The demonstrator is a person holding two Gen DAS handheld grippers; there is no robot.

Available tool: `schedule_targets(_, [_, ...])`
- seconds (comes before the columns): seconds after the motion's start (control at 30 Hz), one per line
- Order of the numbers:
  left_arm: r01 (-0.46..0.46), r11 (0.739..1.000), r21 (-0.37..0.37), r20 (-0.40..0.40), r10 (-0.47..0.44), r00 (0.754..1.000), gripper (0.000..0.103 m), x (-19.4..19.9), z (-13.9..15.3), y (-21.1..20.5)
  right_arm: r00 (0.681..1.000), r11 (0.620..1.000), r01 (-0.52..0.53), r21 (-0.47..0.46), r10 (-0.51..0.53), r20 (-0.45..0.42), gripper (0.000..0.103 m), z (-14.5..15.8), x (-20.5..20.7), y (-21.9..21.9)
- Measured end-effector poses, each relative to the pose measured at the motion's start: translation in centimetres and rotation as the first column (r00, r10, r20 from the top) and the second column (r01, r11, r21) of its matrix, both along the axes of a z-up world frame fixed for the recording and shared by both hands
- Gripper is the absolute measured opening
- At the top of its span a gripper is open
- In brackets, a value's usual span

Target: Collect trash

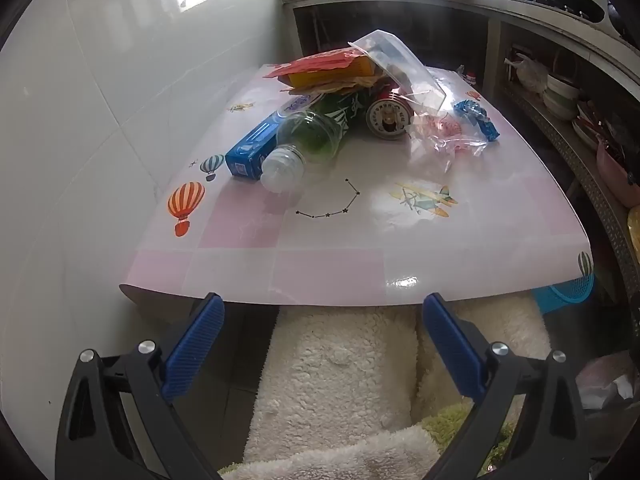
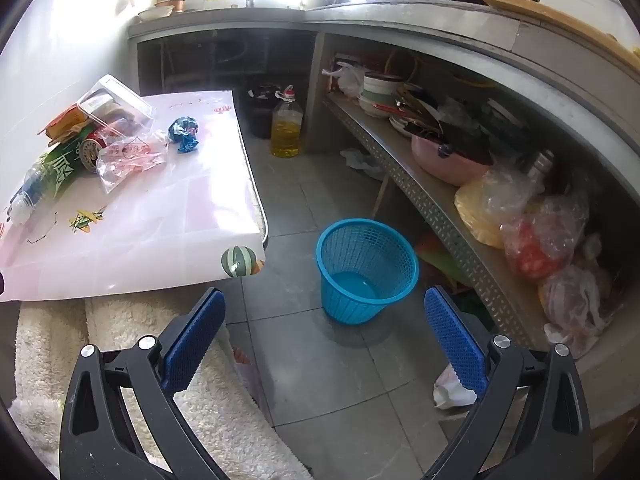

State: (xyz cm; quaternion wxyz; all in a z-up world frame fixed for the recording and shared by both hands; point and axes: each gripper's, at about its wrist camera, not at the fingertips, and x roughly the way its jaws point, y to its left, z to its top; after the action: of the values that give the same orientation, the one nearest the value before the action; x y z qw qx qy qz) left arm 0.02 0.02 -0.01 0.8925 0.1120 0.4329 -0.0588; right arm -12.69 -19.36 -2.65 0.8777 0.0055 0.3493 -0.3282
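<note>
The trash lies in a heap at the far side of the tabletop (image 1: 360,240), close to the wall. A clear bottle (image 1: 304,144) with a green label lies on its side, touching a blue box (image 1: 252,148) on its left. Just beside it on the right is a can (image 1: 388,118), also on its side, under a clear bag (image 1: 444,132). A red and yellow packet (image 1: 328,68) sits on top. A blue wrapper (image 1: 478,118) lies a little apart. The blue basket (image 2: 366,268) stands empty on the floor, beside the tabletop corner. The left tongs (image 1: 320,304) and right tongs (image 2: 322,300) are both wide and hold nothing.
</note>
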Motion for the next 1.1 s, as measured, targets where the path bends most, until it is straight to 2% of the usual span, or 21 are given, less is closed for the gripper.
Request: schedule_targets(1.1, [0.016,1.0,-0.016,-0.014,-0.016,1.0,0.097,-0.6,-0.2,-0.3,1.0,1.0,0.0,-0.008,0.0,0.013,0.095,0.3,-0.1,0.1])
